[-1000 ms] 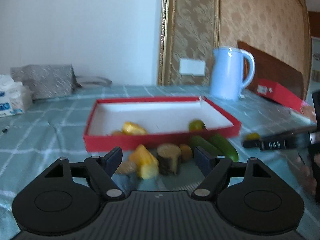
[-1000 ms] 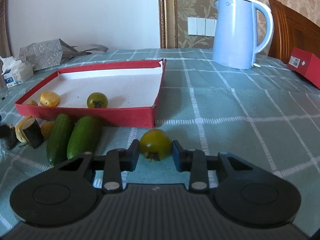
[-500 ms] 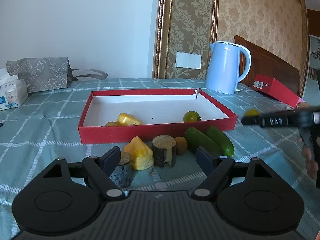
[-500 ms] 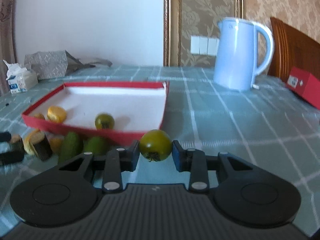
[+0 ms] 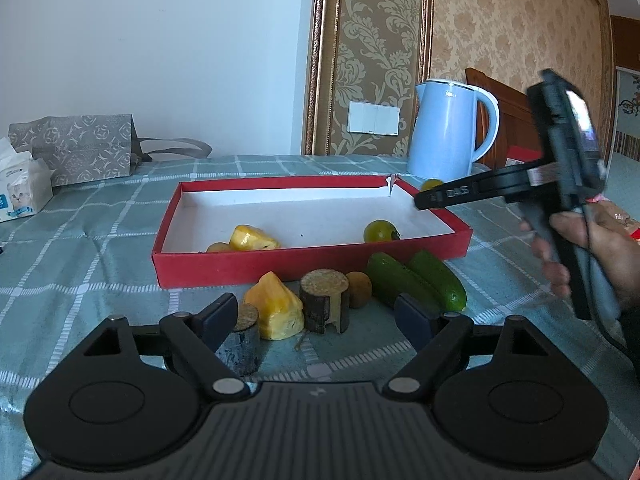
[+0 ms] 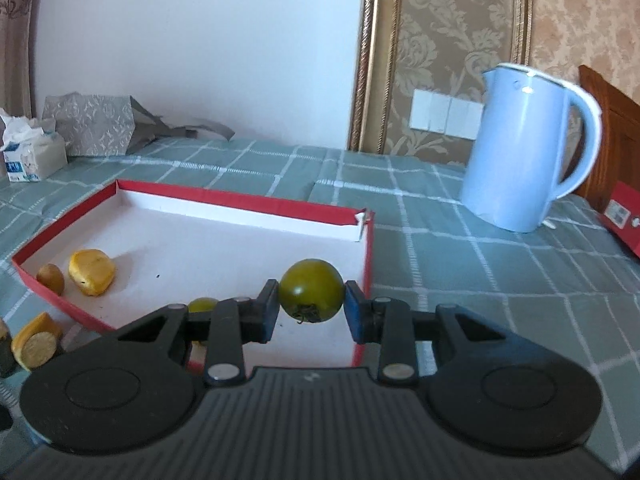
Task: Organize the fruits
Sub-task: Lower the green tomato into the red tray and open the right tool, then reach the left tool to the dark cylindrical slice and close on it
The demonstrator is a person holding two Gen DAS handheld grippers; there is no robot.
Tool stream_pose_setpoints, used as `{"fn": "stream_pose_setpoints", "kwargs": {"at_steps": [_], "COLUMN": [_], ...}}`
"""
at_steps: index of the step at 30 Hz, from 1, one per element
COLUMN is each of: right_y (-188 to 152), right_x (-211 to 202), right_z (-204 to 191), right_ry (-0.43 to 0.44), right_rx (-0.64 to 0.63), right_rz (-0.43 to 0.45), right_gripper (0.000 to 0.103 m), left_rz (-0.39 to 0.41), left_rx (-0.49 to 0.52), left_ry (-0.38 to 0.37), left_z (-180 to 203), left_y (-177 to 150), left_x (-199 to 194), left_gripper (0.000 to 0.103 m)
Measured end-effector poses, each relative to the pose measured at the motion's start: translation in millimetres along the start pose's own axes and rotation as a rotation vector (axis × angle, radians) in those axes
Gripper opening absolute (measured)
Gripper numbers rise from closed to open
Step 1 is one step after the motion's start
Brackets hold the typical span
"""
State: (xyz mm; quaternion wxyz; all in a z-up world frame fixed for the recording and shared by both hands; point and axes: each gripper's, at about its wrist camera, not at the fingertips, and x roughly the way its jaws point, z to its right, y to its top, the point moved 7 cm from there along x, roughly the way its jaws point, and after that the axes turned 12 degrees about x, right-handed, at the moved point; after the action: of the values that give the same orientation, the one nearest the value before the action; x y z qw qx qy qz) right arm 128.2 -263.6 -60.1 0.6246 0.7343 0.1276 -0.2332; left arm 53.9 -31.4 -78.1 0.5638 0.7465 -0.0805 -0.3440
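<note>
Two grippers are seen. The right gripper (image 6: 311, 310) is clenched on one round green tomato (image 6: 311, 290), held off the surface above the near right corner of the shallow red cardboard box with a white floor (image 6: 366, 256). The left gripper (image 5: 316, 316) is released; its jaws have just been opening, with nothing pressed between them, though a dark stubby cylinder (image 5: 242, 340) stands just by the left finger.

Inside the box, three items are counted from the left wrist view: a second green tomato (image 5: 380, 231), a yellow fruit chunk (image 5: 253, 238) and a small brown round fruit (image 5: 219, 247), half hidden by the box's front wall.

On the green checked cloth of the bench (image 5: 80, 264), in front of the box, are counted two dark green cucumbers (image 5: 416, 280) side by side, one yellow wedge-shaped chunk (image 5: 276, 306), one brown bark-sided log piece (image 5: 325, 300) and one small brown ball (image 5: 359, 288).

One pale blue electric kettle (image 6: 524, 148) stands well behind the box. One tissue pack (image 5: 22, 186) bearing a cat picture is cut off at the left edge; its print cannot be read. One grey patterned paper bag (image 5: 80, 148) lies beside it. Characters on the right gripper's finger are too small to be made out with certainty. A red carton (image 6: 622, 218) at the right edge is cut off.
</note>
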Motion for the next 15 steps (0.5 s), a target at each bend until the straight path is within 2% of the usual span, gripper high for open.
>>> {"fn": "stream_pose_setpoints", "kwargs": {"at_steps": [1,3,5,6,10,15], "right_y": [-0.1,0.0,0.0,1.5,7.4,-2.2], "right_x": [4.3,9.9,7.0,1.8,-19.5,-35.2], "right_z": [-1.2,-3.3,-2.9,-2.2,-3.4,-4.4], "right_ry": [-0.003,0.003,-0.017,-0.041,-0.051,0.022], "right_rx": [0.003,-0.002,-0.011,-0.018,-0.033,0.030], "right_rz": [-0.003,-0.002,0.039,0.088,0.202,0.185], "right_gripper": [0.032,0.043,0.092,0.098,0.099,0.100], "left_rz": [-0.001,-0.002,-0.003,-0.004,-0.006,0.003], "left_rx": [0.001,0.003,0.005,0.007,0.011,-0.007], "left_ry": [0.000,-0.002,-0.003,-0.004,-0.007,0.004], "left_z": [0.3,0.6,1.0,1.4,2.2,-1.6], "left_y": [0.0,0.1,0.2,0.1,0.5,0.1], "left_x": [0.2,0.5,0.9,1.2,1.9,0.1], "left_gripper": [0.087,0.087,0.088,0.089,0.090,0.090]}}
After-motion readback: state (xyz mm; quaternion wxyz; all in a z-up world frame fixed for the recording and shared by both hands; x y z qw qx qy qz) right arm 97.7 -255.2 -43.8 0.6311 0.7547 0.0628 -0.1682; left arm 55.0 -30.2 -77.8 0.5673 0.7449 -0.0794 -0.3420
